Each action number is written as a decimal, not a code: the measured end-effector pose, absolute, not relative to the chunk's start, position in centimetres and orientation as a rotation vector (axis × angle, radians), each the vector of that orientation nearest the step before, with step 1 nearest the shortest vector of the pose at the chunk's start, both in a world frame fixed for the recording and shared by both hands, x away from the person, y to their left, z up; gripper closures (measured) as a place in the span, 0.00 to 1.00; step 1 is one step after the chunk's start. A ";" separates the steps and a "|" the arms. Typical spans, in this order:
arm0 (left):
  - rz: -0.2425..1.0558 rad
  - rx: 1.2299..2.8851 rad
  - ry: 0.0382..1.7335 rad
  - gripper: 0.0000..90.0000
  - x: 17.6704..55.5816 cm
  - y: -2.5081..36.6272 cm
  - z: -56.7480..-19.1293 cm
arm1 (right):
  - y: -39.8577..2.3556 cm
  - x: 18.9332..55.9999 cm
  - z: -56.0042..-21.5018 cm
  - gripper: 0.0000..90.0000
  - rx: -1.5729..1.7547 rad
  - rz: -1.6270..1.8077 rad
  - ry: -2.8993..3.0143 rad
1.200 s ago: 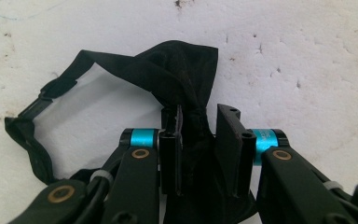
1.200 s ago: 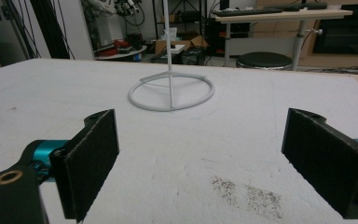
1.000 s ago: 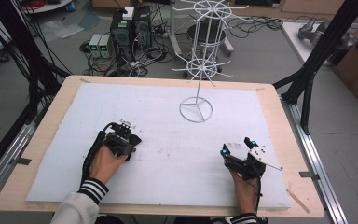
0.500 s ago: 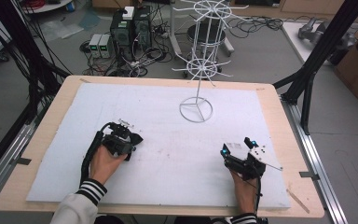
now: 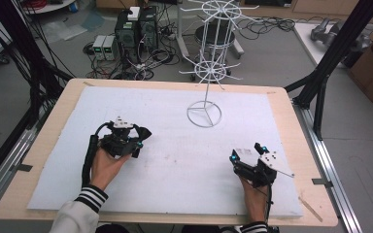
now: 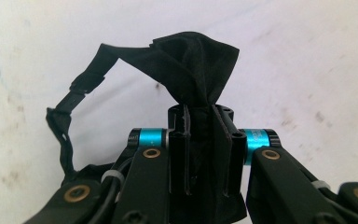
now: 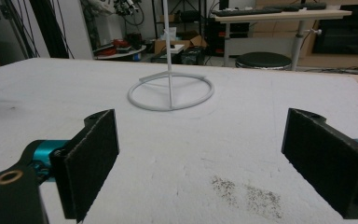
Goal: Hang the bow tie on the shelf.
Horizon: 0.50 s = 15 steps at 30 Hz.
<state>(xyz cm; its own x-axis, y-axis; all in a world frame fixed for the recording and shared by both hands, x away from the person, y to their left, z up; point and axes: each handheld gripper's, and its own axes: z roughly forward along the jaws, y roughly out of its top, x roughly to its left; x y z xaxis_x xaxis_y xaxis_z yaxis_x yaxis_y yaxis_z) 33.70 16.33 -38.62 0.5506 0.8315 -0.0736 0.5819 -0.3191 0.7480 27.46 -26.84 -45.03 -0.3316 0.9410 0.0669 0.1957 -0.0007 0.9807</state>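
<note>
High view: left hand-held gripper (image 5: 135, 141) at the near left of the white-covered counter (image 5: 175, 97), pinching a black cloth (image 5: 143, 132) that sticks out of the jaw tips toward the far right; right hand-held gripper (image 5: 246, 158) resting near right, well apart from the cloth; white wire stand (image 5: 205, 73) at the far middle, its ring base (image 5: 204, 115) on the counter, far and right of the left hand-held gripper, far and left of the right one. Left gripper view: jaws pressed together on a bunched fold of the cloth (image 6: 193, 60), long axis of the bunch along the jaws, a thin strap (image 6: 70, 112) looping off to the left and back down under the linkage, white counter behind. Right gripper view: pads (image 7: 93, 154) spread wide with nothing between, bare counter beneath, ring base (image 7: 170, 91) and upright rod straight ahead, farther off. Judged from this: cloth already in the left grip, so likely a carry toward the stand's arms up and to the far right, with the left hand as the one to do it; strap hanging loose, apt to snag.
</note>
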 end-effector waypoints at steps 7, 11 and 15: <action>0.471 1.909 0.991 0.86 33.6 16.4 -37.3 | -26.8 27.5 -45.0 0.11 1.197 1.388 1.595; 0.513 1.875 0.923 0.86 33.8 16.0 -36.1 | -26.8 27.5 -45.0 0.11 1.197 1.387 1.594; 0.566 1.847 0.847 0.86 34.0 15.5 -35.0 | -26.8 27.5 -45.0 0.11 1.200 1.390 1.593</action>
<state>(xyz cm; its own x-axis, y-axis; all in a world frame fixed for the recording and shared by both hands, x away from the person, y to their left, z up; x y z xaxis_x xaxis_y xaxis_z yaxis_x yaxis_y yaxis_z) 34.00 15.51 -35.00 0.6472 0.7623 0.0113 0.3013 -0.2694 0.9147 27.45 -26.82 -45.04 -0.3299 0.9415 0.0691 0.1961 -0.0033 0.9806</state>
